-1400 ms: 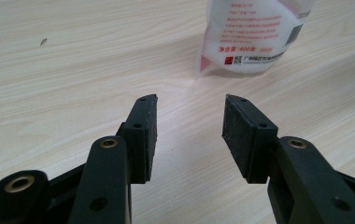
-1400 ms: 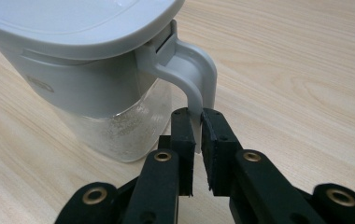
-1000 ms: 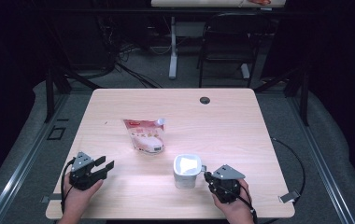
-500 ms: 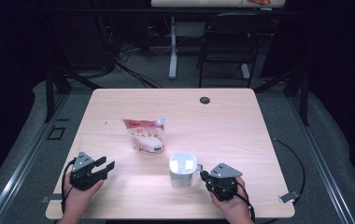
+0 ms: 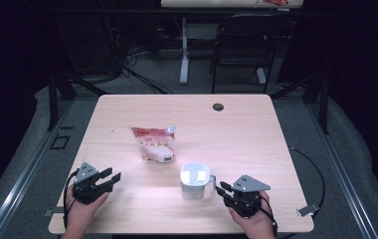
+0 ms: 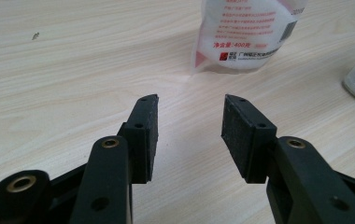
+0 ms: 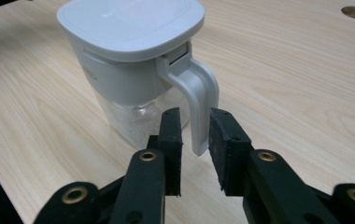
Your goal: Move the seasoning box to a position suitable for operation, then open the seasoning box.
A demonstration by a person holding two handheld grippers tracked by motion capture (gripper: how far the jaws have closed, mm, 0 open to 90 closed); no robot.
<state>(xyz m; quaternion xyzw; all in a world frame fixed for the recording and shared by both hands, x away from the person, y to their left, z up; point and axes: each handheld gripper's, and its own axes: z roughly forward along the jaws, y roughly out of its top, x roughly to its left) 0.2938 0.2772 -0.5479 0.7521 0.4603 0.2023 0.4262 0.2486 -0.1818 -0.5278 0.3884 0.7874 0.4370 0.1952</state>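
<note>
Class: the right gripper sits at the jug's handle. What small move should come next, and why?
Probably draw the right gripper back off the handle. Its jaws have just been opening, the handle stands between them with a gap at each pad, and the jug stands upright on the table, so it looks set down.

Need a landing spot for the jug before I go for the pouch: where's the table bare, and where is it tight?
The far half of the table, from the pouch back to the cable hole, is bare, as is the right side beyond the jug. The near-left strip between the left gripper and the jug is also free. Tightest: the gap between pouch and jug, and around the right gripper at the handle.
</note>
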